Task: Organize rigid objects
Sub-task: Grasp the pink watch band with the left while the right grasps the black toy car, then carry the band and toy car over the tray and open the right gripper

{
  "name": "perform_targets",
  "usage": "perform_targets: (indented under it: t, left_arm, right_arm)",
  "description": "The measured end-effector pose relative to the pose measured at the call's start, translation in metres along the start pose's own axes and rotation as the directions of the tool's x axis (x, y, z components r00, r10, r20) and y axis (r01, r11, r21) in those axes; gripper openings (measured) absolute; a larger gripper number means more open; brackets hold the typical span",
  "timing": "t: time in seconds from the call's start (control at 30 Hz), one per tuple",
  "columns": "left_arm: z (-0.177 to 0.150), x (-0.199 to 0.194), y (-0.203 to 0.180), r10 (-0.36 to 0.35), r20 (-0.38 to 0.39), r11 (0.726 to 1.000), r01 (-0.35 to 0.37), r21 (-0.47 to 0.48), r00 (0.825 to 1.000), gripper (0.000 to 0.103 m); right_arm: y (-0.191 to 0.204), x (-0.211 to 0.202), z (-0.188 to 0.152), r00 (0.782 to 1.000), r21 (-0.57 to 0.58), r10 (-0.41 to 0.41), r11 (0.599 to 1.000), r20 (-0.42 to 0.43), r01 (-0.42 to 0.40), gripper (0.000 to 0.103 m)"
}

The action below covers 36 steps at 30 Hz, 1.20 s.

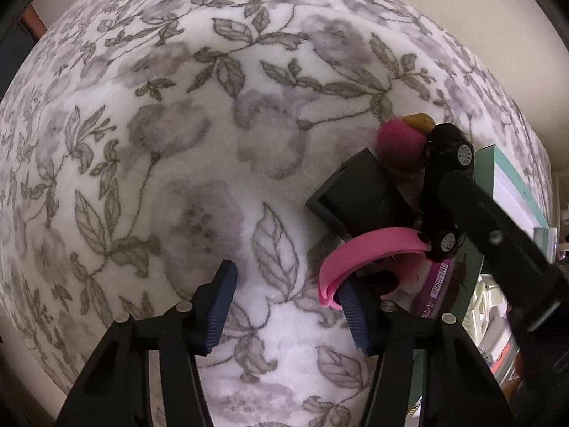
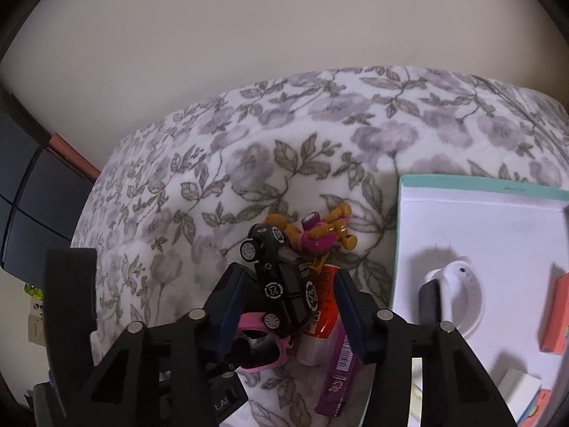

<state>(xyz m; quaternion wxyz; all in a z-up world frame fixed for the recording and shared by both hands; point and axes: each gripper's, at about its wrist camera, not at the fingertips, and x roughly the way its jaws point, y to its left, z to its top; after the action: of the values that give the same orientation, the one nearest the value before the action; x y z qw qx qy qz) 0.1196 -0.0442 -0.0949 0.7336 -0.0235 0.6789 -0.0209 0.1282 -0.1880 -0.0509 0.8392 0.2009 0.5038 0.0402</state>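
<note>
Black toy car (image 1: 444, 192) above pink band (image 1: 362, 256)

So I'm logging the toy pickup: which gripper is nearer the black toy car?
Right. The right gripper has the black toy car between its jaws; the left gripper sits beside the pile, over bare blanket.

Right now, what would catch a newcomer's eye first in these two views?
The black toy car, tipped on its side atop a small heap of toys, sits between the right gripper's open fingers. Beside it, a curved pink band lies against the left gripper's finger. Everything rests on a floral blanket.
</note>
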Motion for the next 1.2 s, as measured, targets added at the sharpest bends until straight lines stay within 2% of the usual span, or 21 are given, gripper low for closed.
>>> perform_targets:
  t: [0.17,0.23,0.37,0.5,0.6,0.67,0.73,0.8,0.97,1.2]
  left_arm:
    - [0.002,0.004,-0.006,0.046,0.021,0.999,-0.047,0.027,0.999,0.058]
    - [0.011,0.012,-0.021,0.066,0.032,0.997,-0.067,0.032,0.997,0.058]
    - [0.020,0.014,-0.039,0.103,0.079,0.993,-0.108,0.057,0.992,0.058]
    - [0.023,0.013,-0.047,0.099,0.092,0.993,-0.104,0.054,0.991,0.057]
    - [0.025,0.012,-0.052,0.092,0.090,0.994,-0.097,0.057,0.992,0.048]
    - [0.026,0.009,-0.055,0.090,0.093,0.994,-0.096,0.057,0.992,0.038]
    - [0.022,-0.002,-0.049,0.082,0.095,0.994,-0.088,0.063,0.992,0.022]
    - [0.024,-0.006,-0.046,0.076,0.094,0.995,-0.082,0.062,0.993,0.013]
    - [0.031,-0.011,-0.032,0.037,0.083,0.998,-0.041,0.043,0.996,0.011]
    - [0.037,-0.041,-0.025,0.019,0.119,0.999,-0.024,0.045,0.993,0.010]
  right_arm:
    - [0.001,0.013,-0.005,1.000,0.003,-0.001,1.000,-0.020,0.001,0.043]
    - [-0.002,0.014,-0.006,1.000,0.013,-0.001,1.000,-0.014,0.001,0.039]
    - [-0.004,0.015,-0.006,1.000,0.018,-0.002,1.000,-0.002,0.002,0.039]
    - [-0.004,0.015,-0.007,1.000,0.024,-0.001,1.000,0.007,0.001,0.037]
    - [-0.004,0.015,-0.007,1.000,0.030,0.006,1.000,0.002,-0.006,0.034]
    - [-0.006,0.015,-0.007,1.000,0.043,0.020,0.999,-0.007,-0.020,0.034]
    - [-0.007,0.014,-0.006,1.000,0.051,0.026,0.998,-0.006,-0.025,0.033]
    - [-0.010,0.013,-0.006,0.999,0.062,0.034,0.997,-0.010,-0.034,0.033]
    - [-0.013,0.009,-0.004,0.999,0.072,0.044,0.996,-0.006,-0.044,0.033]
    - [-0.017,-0.003,0.002,0.997,0.090,0.071,0.993,0.018,-0.073,0.033]
